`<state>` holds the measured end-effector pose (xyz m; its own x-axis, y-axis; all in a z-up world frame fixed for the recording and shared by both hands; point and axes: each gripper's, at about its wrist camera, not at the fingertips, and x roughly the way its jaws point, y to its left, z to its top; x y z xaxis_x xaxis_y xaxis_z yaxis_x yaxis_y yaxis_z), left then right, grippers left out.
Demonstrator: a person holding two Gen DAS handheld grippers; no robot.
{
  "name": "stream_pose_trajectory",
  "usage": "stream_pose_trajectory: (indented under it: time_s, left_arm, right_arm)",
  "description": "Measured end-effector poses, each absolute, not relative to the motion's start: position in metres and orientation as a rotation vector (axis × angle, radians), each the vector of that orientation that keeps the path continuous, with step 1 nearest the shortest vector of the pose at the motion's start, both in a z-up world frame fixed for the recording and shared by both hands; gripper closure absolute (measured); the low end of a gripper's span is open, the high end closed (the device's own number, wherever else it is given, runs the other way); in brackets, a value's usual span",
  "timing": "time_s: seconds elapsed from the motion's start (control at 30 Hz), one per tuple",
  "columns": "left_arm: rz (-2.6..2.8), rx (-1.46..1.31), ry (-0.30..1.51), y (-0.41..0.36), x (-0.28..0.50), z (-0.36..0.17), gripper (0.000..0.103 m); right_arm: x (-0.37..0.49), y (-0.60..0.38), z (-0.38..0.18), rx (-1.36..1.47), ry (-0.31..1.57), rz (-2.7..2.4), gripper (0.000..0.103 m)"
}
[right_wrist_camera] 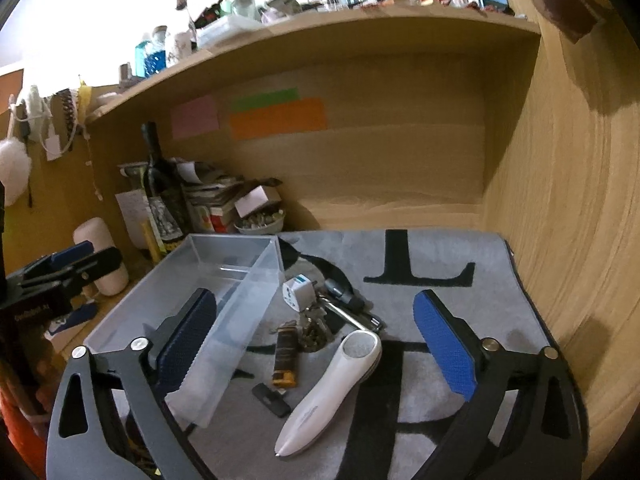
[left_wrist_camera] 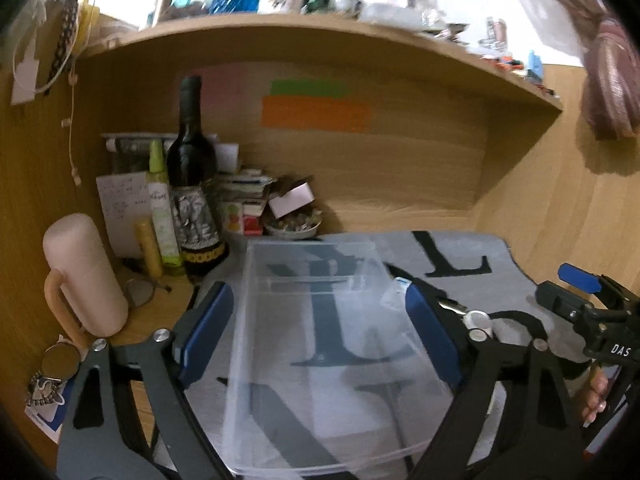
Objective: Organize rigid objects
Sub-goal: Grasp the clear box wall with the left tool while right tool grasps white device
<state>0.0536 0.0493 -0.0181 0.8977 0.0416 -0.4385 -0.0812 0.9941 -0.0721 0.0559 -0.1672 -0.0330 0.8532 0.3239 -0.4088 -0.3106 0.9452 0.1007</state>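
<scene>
1. Both tongs, left tongs (left_wrist_camera: 320, 332) and right tongs (right_wrist_camera: 320, 344), stand released, holding nothing.
2. Left straddles the clear plastic box (left_wrist_camera: 320, 360) on the desk's grey mat (left_wrist_camera: 500, 256).
3. Beside the box lie a white wand-shaped device (right_wrist_camera: 332, 392), white plug adapter (right_wrist_camera: 298, 290), lighter (right_wrist_camera: 286, 356); collecting hasn't begun, so grasping the device seems next.

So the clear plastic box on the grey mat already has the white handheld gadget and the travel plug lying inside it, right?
Not quite. The right wrist view shows the clear plastic box empty; the white handheld gadget and the travel plug lie on the grey mat beside it.
</scene>
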Motion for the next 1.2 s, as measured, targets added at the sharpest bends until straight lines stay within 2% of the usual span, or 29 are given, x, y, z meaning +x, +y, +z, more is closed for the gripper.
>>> stream_pose_trajectory:
  time_s: [0.33, 0.47, 0.6, 0.7, 1.03, 1.2]
  left_arm:
    - [0.079, -0.121, 0.655, 0.097, 0.096, -0.037, 0.029]
    - [0.089, -0.119, 0.736, 0.114, 0.11, -0.048, 0.041]
    - [0.082, -0.133, 0.817, 0.127, 0.121, -0.061, 0.046]
    - [0.059, -0.142, 0.874, 0.131, 0.128, -0.071, 0.055]
    - [-0.022, -0.183, 1.006, 0.133, 0.14, -0.093, 0.067]
    - [-0.053, -0.173, 1.041, 0.124, 0.14, -0.101, 0.081]
  right_arm:
    - [0.091, -0.168, -0.04, -0.006, 0.53, 0.32, 0.019]
    - [0.106, -0.169, -0.044, -0.016, 0.571, 0.313, 0.024]
    - [0.121, -0.169, -0.052, -0.026, 0.614, 0.322, 0.03]
    - [0.129, -0.167, -0.062, -0.033, 0.663, 0.329, 0.033]
    - [0.139, -0.176, -0.106, -0.005, 0.831, 0.301, 0.034]
    - [0.145, -0.178, -0.119, 0.02, 0.885, 0.299, 0.034]
